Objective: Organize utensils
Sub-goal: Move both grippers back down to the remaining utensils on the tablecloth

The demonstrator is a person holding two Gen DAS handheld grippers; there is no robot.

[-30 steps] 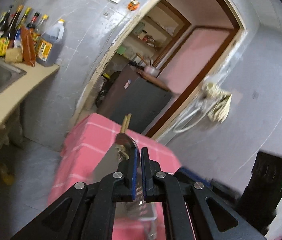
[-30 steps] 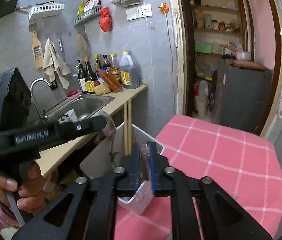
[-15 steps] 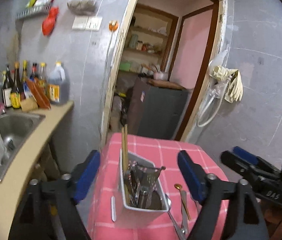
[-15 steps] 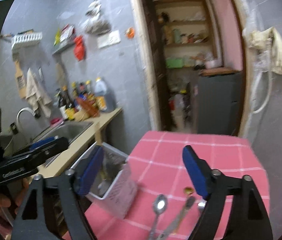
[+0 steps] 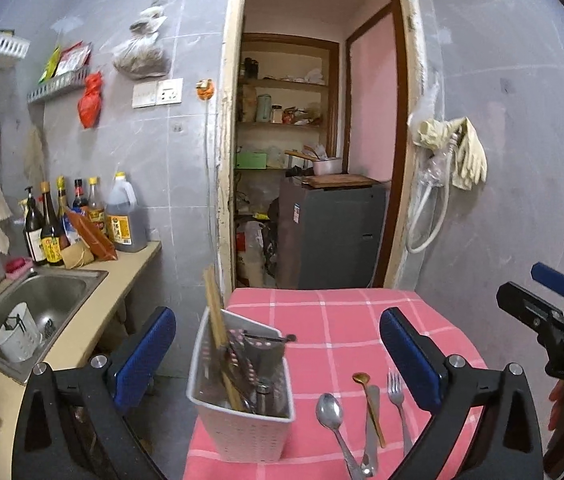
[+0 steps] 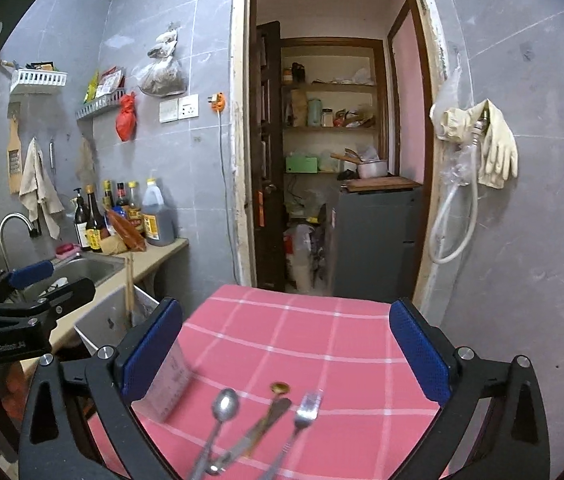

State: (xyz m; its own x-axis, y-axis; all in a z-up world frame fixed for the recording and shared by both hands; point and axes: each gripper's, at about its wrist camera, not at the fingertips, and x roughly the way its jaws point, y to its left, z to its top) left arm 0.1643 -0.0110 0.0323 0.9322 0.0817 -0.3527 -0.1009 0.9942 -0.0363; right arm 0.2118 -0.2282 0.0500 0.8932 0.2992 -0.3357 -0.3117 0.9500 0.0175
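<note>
Both tools are opening wide and grip nothing. Between the left tool's [image 5: 277, 356] jaws stands the white utensil caddy [image 5: 241, 420], chopsticks [image 5: 217, 320] upright inside. Ahead of the right tool [image 6: 286, 356], a spoon [image 6: 223, 406], gold spoon [image 6: 280, 388] and fork [image 6: 308, 406] lie on the pink-checked table [image 6: 322, 336].

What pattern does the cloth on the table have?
Tablecloth: pink with a white check of thin lines, clearest in the right wrist view.

Pink checked tbl [image 5: 346, 320], white utensil caddy [image 5: 241, 432] at left edge, spoon [image 5: 332, 414], knife [image 5: 370, 420], fork [image 5: 396, 392] beside it
</note>
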